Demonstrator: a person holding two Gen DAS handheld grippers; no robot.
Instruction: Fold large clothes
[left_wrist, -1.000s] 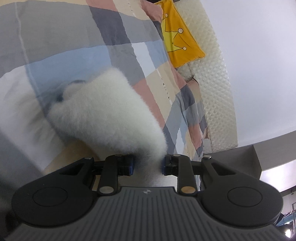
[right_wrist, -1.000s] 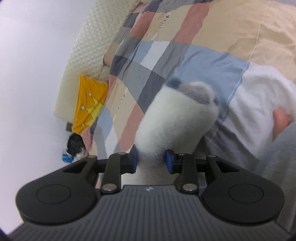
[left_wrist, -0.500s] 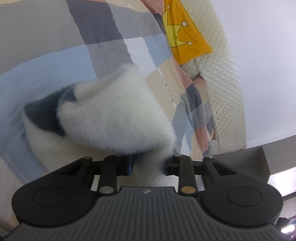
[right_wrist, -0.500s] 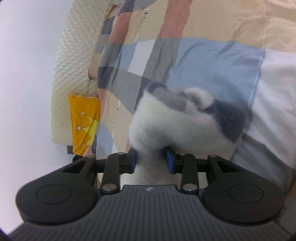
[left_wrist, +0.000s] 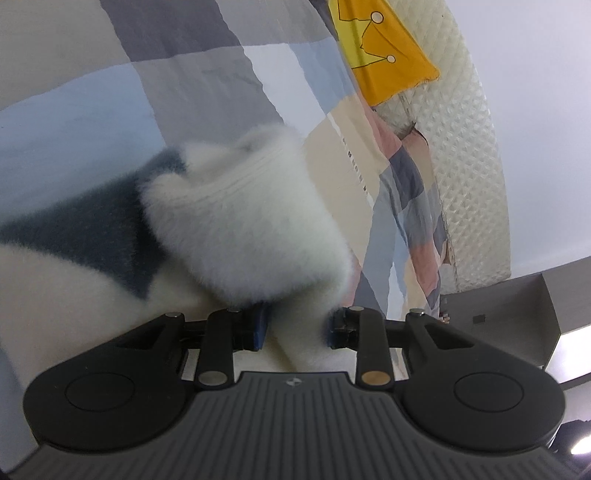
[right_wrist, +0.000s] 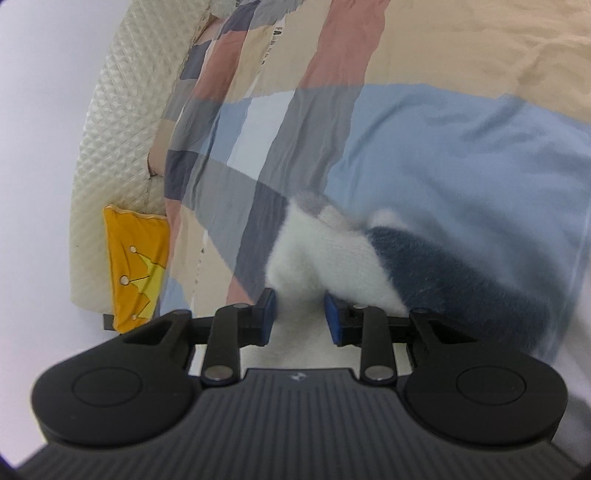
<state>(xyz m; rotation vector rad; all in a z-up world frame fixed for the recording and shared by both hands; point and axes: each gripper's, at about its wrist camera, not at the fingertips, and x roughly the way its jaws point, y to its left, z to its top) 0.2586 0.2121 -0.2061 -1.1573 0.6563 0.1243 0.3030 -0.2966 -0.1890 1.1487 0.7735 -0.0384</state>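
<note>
Bright, even light; fisheye warp, soft blur.

Bedroom: bed w/ patchwork quilt (right_wrist: 424, 129), headboard (right_wrist: 122, 155)

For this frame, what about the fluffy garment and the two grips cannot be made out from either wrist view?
- Fluffy white and grey garment: its full shape is cut off by the frame edges and motion-blurred in both views, so the type is unclear.
- Left gripper: fluff overhangs the pads, hiding the contact.
- Right gripper: jaws have just been closing on fabric; what lies behind them is hidden by the gripper body.
</note>
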